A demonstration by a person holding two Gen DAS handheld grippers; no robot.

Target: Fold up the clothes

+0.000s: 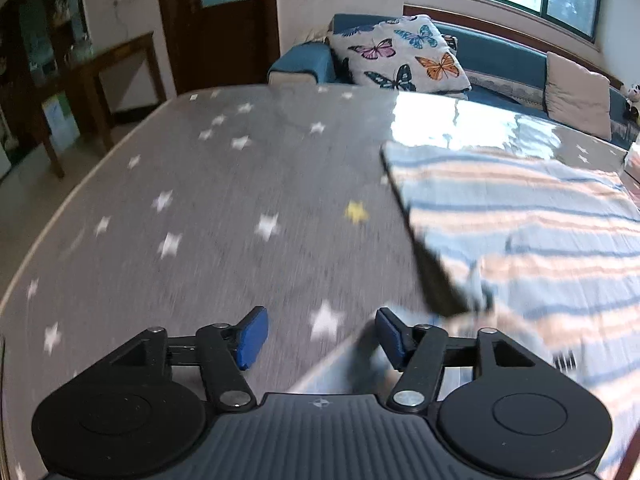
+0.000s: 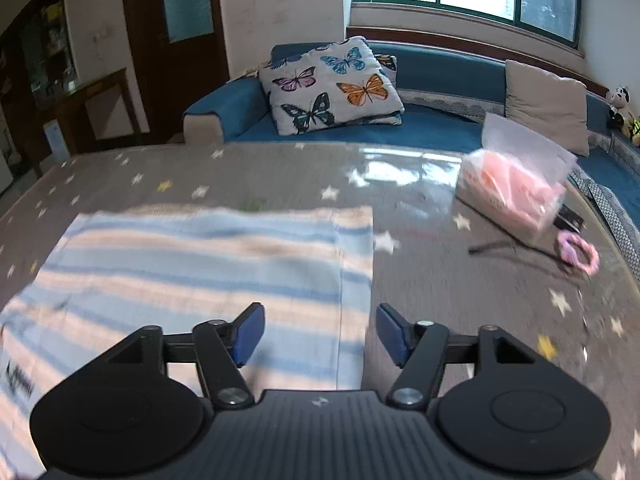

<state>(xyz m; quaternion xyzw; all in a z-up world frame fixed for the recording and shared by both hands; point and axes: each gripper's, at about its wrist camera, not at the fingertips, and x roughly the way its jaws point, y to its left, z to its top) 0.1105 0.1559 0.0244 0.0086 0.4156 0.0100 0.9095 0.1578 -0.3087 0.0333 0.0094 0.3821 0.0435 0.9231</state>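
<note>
Left wrist view: you are holding the left gripper low over the grey star-printed surface, its blue-padded fingers spread apart and gripping nothing. The pale blue-and-peach striped garment is lying spread on the surface to the right, its near left corner reaching up just beside the right-hand finger. A butterfly-print cushion is sitting on the blue sofa beyond the surface.

Right wrist view: you are hovering the right gripper over the garment's right edge, fingers wide apart and empty, one above the cloth, the other above bare surface. Farther right, a clear plastic bag of pink items is resting on the surface, with a pink ring-shaped object just beside it.
</note>
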